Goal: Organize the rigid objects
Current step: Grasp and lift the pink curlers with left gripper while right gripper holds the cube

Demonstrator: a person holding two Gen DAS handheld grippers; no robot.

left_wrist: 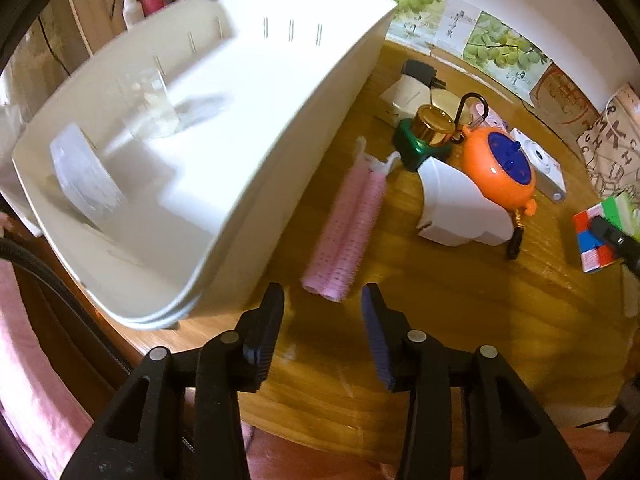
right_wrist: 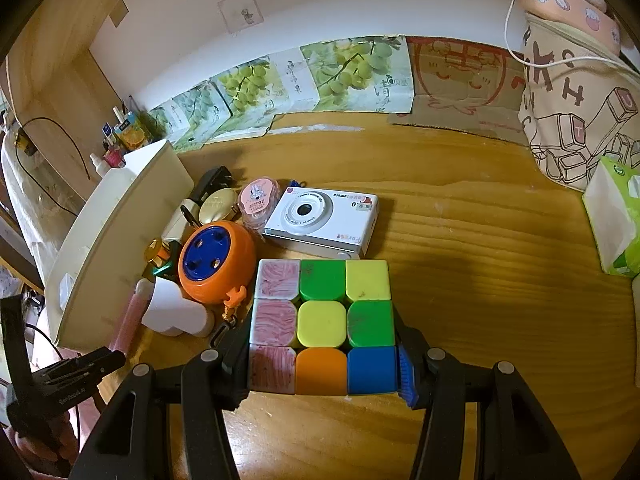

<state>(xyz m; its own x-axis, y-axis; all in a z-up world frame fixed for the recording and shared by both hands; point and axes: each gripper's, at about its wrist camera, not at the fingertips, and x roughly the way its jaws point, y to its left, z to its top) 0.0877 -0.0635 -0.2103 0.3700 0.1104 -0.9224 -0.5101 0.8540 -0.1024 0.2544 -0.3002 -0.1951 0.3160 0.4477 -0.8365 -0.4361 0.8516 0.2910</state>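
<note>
In the right wrist view my right gripper (right_wrist: pixel 321 364) is shut on a multicoloured puzzle cube (right_wrist: pixel 322 324), its pads against the cube's two sides over the wooden desk (right_wrist: pixel 480 280). The same cube (left_wrist: pixel 592 240) shows at the far right of the left wrist view. My left gripper (left_wrist: pixel 323 298) stands open with nothing between its fingers. It hangs just short of the near end of a pink hair roller (left_wrist: pixel 352 224) lying on the desk. A large white bin (left_wrist: pixel 240 184) stands to its left, with clear plastic items (left_wrist: pixel 88 176) inside.
Beside the bin lies a cluster: an orange round toy (left_wrist: pixel 498 168), a white plug-like block (left_wrist: pixel 456 208), a green bottle with a gold cap (left_wrist: pixel 424 140), a white toy camera (right_wrist: pixel 324 220) and a black charger (right_wrist: pixel 212 184). A printed bag (right_wrist: pixel 580 112) and tissue pack (right_wrist: pixel 616 224) stand at the right.
</note>
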